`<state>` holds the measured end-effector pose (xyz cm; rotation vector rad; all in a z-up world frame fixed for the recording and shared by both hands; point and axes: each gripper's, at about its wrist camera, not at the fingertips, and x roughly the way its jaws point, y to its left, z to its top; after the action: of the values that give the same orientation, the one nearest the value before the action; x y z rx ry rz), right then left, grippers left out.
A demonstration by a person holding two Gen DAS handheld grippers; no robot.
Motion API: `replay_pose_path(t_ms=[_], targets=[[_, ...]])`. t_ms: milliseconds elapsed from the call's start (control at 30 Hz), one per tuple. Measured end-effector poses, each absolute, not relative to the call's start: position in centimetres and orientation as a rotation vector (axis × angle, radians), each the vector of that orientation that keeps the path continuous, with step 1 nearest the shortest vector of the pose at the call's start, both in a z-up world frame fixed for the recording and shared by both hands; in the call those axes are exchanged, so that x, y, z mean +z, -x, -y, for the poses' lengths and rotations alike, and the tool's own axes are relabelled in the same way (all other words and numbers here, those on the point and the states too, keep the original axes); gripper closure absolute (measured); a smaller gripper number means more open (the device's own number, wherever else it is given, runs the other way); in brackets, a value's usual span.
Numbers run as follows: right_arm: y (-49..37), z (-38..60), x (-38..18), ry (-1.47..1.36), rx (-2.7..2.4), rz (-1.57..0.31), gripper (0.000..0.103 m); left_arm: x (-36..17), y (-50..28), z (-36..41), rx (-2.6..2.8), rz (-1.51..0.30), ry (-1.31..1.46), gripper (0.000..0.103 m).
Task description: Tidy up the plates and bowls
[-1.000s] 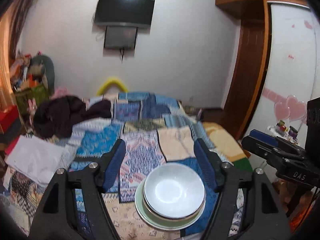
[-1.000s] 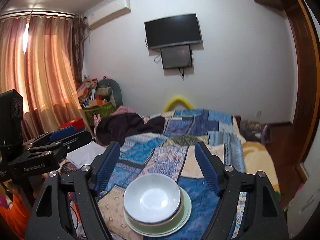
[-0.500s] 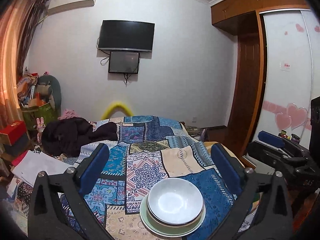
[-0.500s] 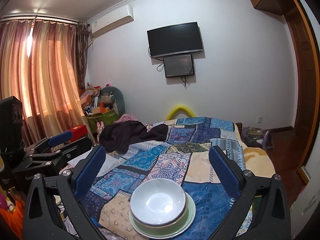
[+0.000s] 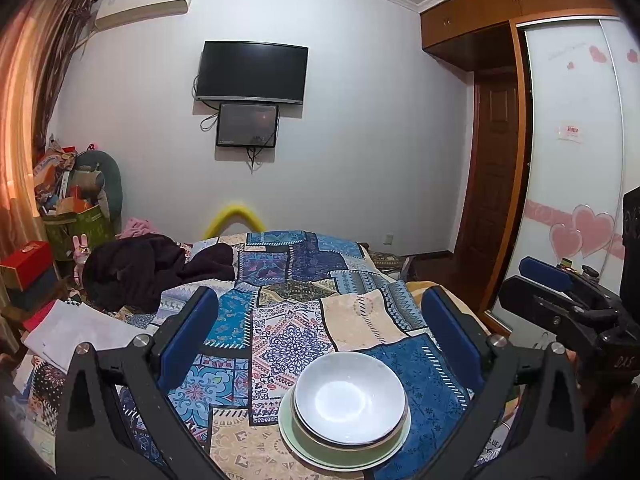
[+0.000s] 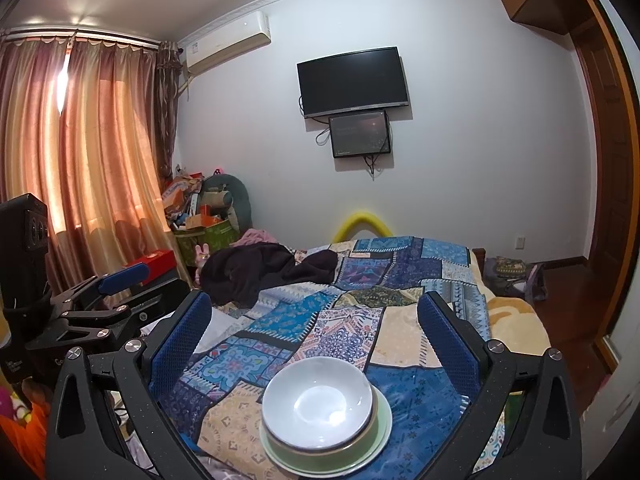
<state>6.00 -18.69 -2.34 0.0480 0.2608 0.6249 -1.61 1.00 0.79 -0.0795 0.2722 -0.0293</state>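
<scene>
Since both tools [image 5: 320,328] [image 6: 314,328] spread wider, bowl [image 5: 350,398] sits untouched.

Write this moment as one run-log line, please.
left gripper: jaws just opened, empty | right gripper: same | white bowl: stacked on green plate | bed quilt

The bowl [image 5: 349,397] sat nested in a second bowl [image 6: 362,442], and both stood on a plate [image 5: 296,446] that lay on the quilt [image 5: 288,320] at the bed's near end. Beyond the bowl, at the quilt's far left, lay a heap of clothing [image 5: 148,272]. Behind the bed, a television [image 5: 253,72] hung on the wall with a smaller screen [image 5: 247,125] just beneath it.
</scene>
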Motion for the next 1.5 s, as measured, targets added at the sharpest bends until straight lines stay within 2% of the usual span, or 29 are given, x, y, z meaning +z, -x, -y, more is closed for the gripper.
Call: replay_pose_path(t_ms=[1500], targets=[[-5.93,18.51,-2.36,-0.044,0.631,-0.263,0.0,0.73,1.45,-1.06,-0.043,-0.273,0.084,0.0]])
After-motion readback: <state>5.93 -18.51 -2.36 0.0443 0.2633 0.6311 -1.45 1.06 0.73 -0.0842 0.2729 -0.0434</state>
